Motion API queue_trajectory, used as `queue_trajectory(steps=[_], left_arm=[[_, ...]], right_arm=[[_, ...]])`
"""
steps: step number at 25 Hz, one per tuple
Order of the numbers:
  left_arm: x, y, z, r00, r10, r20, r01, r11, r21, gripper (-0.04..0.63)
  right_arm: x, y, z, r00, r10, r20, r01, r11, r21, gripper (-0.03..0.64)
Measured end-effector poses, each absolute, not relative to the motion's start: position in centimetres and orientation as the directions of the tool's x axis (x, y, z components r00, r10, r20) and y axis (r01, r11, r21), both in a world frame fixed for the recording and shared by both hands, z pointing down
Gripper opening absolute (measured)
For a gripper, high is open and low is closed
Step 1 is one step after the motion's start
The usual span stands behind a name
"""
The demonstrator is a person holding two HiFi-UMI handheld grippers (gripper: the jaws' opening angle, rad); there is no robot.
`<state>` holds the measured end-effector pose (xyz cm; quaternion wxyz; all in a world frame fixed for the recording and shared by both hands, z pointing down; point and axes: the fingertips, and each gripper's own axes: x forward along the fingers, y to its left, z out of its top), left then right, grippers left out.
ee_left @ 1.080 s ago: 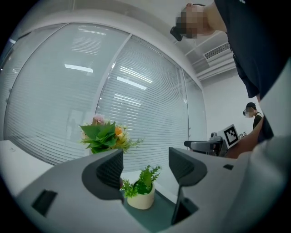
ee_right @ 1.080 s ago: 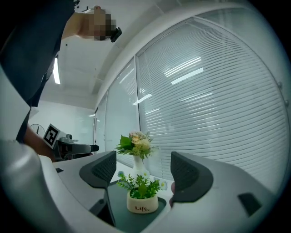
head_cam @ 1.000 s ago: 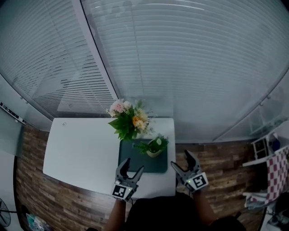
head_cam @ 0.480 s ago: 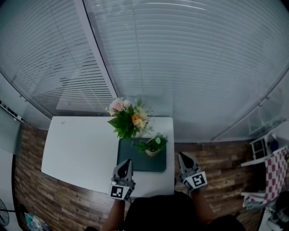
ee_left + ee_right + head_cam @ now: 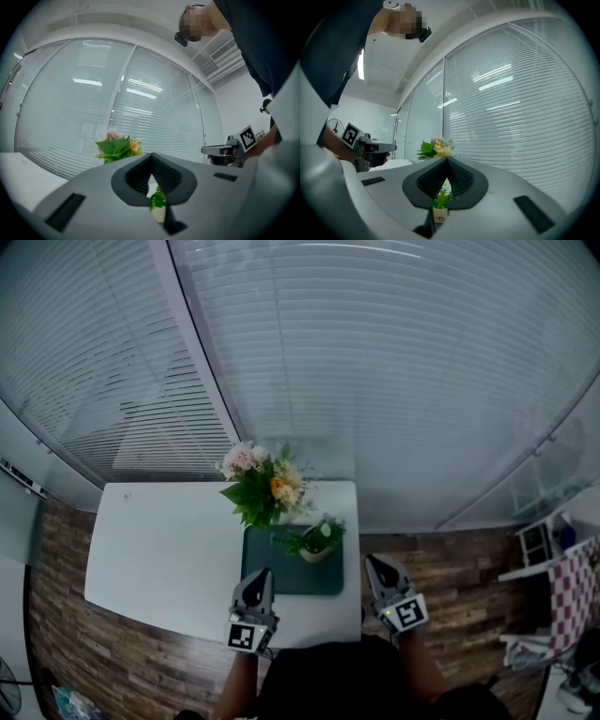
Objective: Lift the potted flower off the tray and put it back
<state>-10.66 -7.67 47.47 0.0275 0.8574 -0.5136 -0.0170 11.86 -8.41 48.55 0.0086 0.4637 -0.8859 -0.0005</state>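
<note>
A small potted flower [image 5: 316,542] in a pale pot stands on the dark green tray [image 5: 281,577] at the near right of the white table [image 5: 159,559]. My left gripper [image 5: 262,576] is shut and empty at the tray's near left edge. My right gripper [image 5: 374,564] is shut and empty, off the table's right side and apart from the pot. In the left gripper view the pot [image 5: 158,207] shows through the gap below the shut gripper's [image 5: 151,156] tips. The right gripper view shows the pot [image 5: 439,209] the same way under that gripper's [image 5: 446,160] shut tips.
A large bouquet [image 5: 261,486] of pink, orange and white flowers stands just behind the tray, against the window blinds [image 5: 375,381]. Wood flooring [image 5: 450,568] lies to the right of the table, with a shelf and checked cloth [image 5: 567,592] at the far right.
Both grippers' jaws stood open a second ago and are shut now, with nothing between them. Both hands have stayed in about the same place.
</note>
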Motion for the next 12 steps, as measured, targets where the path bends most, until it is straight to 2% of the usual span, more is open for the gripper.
queue_trajectory(steps=[12], left_arm=[[-10.3, -7.8, 48.5, 0.485, -0.875, 0.009, -0.872, -0.483, 0.081, 0.005]], right_arm=[[11.9, -8.3, 49.3, -0.576, -0.816, 0.046, -0.815, 0.578, 0.038, 0.002]])
